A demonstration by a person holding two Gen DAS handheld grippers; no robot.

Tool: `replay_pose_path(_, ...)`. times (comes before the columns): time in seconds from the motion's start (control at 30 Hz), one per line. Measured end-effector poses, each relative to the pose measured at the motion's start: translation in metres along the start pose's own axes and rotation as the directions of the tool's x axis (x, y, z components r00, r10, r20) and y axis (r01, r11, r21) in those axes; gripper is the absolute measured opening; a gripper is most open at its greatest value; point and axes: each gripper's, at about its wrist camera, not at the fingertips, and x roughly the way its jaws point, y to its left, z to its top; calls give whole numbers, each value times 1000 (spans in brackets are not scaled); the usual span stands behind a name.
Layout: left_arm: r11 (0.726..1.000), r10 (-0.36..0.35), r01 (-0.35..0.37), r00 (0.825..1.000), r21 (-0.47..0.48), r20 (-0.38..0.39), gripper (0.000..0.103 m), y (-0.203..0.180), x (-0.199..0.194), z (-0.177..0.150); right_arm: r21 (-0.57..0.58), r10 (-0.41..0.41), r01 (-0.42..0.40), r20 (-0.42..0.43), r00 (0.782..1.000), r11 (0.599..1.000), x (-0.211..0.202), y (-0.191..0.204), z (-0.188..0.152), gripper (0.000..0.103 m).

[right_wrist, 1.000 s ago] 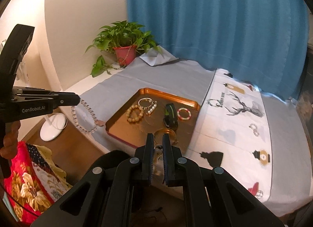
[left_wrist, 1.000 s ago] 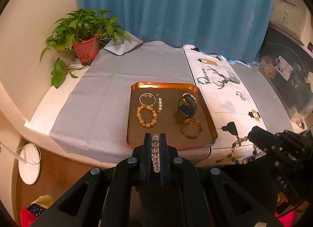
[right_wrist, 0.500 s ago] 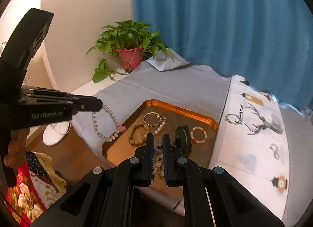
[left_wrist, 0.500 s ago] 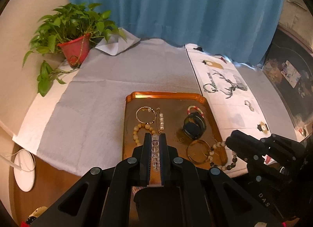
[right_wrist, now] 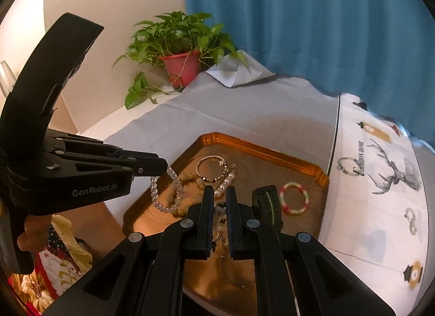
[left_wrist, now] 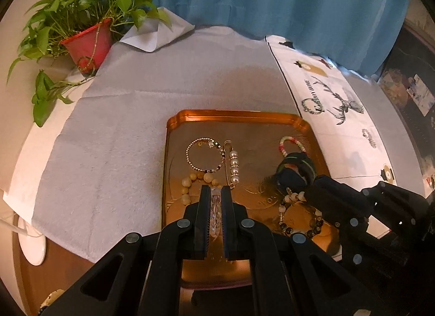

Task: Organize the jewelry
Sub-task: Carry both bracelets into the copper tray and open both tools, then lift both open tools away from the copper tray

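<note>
Copper-coloured metal tray [left_wrist: 239, 117] with a raised rim lies on grey textured cloth [left_wrist: 108, 152]. Left gripper [left_wrist: 214, 193], above the tray's near part, is closed on a clear glass-bead bracelet [right_wrist: 163, 196]. Right gripper [right_wrist: 217, 193] clamps a mixed dark-and-pale bead bracelet [left_wrist: 296, 218] hanging over the tray.

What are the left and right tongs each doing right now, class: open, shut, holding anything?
Left tongs: shut on the clear bead bracelet.
Right tongs: shut on the dark-and-cream bead bracelet, over the copper tray.
</note>
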Motion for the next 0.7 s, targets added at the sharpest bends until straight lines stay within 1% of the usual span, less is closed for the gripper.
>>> replay_pose_path(0.13,1000,7,-7,1000,-1,-17,6,2,13,2,17,10,-10,-17,1000,1000,14,-3,0,9)
replay_pose_path(0.17,1000,20,-20,999,0,-28,6,3,17,2,14,12,-12,-21,1000,1000,17,-3,-1,9)
replay_pose_path(0.2,1000,25,-25,999,0,-32,13,4,20,2,11,10,-10,-23,1000,1000,20,-3,-1,10)
replay_pose_path(0.23,999,35,-35,998,6,-43,41,5,23,2,8,6,-6,-31,999,1000,22,-3,-2,13)
replay_pose_path(0.27,999,45,-45,998,7,-50,61,5,24,1,-4,6,-6,-51,999,1000,27,-2,-2,26)
replay_pose_path(0.3,998,70,-70,996,0,-52,93,7,23,0,-13,-3,2,-67,998,1000,29,-2,-3,37)
replay_pose_path(0.33,995,99,-99,995,-17,-26,100,10,18,-3,-22,-23,22,-78,997,1000,29,-1,-5,56)
replay_pose_path(0.37,993,114,-114,993,-30,-5,100,12,13,-6,-28,-38,36,-63,997,999,24,-1,-8,61)
replay_pose_path(0.4,990,137,-136,990,-43,16,100,14,5,-11,-31,-39,37,-56,998,999,20,-1,-9,61)
replay_pose_path(0.47,985,164,-163,986,-55,14,100,16,-6,-20,-40,-43,41,-59,997,998,5,-1,-16,62)
replay_pose_path(0.53,982,176,-174,984,-80,14,100,14,-23,-36,-29,-55,54,-66,996,998,-12,-2,-25,64)
replay_pose_path(0.63,982,168,-165,986,-94,19,100,5,-46,-58,34,-73,76,-77,994,997,-45,-6,-40,66)
replay_pose_path(0.7,983,170,-167,985,-82,34,100,-6,-67,-75,92,-85,91,-72,994,992,-71,-8,-50,68)
